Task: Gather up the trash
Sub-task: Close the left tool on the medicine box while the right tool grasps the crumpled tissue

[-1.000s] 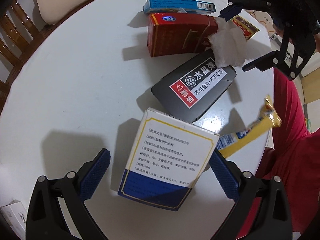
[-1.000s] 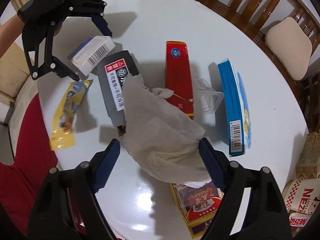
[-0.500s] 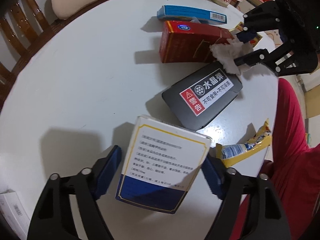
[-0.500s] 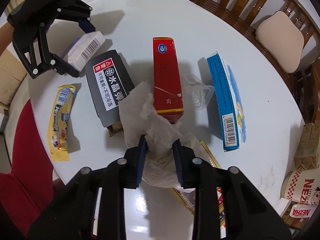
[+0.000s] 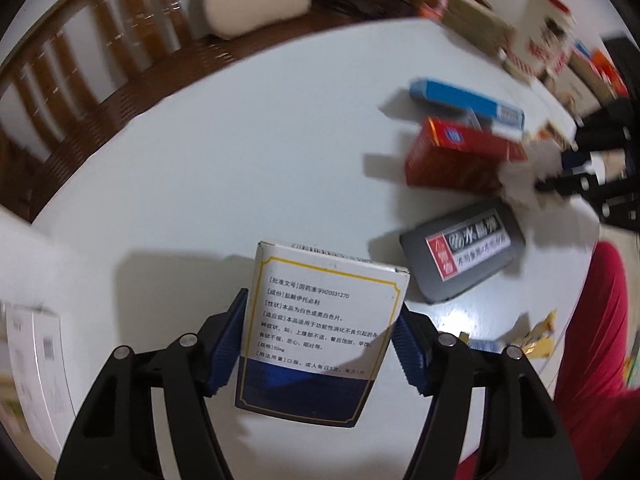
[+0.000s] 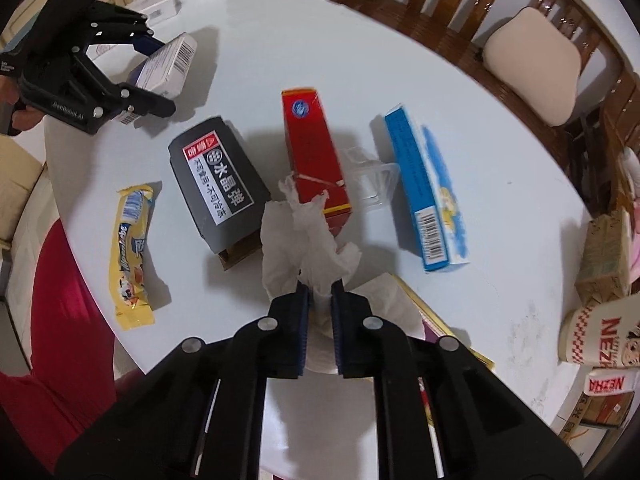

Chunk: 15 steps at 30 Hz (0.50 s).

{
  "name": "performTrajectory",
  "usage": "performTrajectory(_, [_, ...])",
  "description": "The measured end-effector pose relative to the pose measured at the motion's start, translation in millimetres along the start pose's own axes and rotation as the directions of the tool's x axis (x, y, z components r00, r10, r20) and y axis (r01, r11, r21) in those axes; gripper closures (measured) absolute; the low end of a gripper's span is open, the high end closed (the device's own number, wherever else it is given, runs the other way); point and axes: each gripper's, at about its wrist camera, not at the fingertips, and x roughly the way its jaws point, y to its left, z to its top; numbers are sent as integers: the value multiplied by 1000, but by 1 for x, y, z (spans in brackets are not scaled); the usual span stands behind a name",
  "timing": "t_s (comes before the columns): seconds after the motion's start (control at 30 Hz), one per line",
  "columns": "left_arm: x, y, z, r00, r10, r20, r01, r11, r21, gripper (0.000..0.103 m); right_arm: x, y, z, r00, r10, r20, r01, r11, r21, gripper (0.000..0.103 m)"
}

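Observation:
My left gripper (image 5: 320, 330) is shut on a white and blue medicine box (image 5: 320, 332) and holds it above the round white table (image 5: 200, 168); it also shows in the right wrist view (image 6: 154, 74) at the far left. My right gripper (image 6: 319, 290) is shut on a crumpled white tissue (image 6: 304, 236) lifted near the table's front edge. On the table lie a black box with a warning label (image 6: 218, 182), a red box (image 6: 314, 160), a blue box (image 6: 426, 184), a clear plastic cup (image 6: 372, 184) and a yellow snack wrapper (image 6: 134, 248).
Wooden chairs with a beige cushion (image 6: 534, 64) ring the table's far side. Noodle cups (image 6: 600, 336) and cardboard boxes (image 6: 608, 256) stand at the right. A flat purple and gold box (image 6: 432, 332) lies under my right gripper. A red cloth (image 6: 60, 320) hangs at the left edge.
My left gripper closed on the medicine box and lifted it, swinging left. My right gripper closed fully on the tissue and raised it off the boxes.

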Motion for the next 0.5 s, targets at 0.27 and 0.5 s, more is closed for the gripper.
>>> performTrajectory(0.27, [-39,-19,2,996,60,67,-56,997,-53,39,-47,-7,-5,994,-22,107,15,998,65,92])
performTrajectory(0.5, [-77,-39,2,996,30,87,-21,994,-105,39,-100,-7,-14,979,-56,198,39,995,92,92])
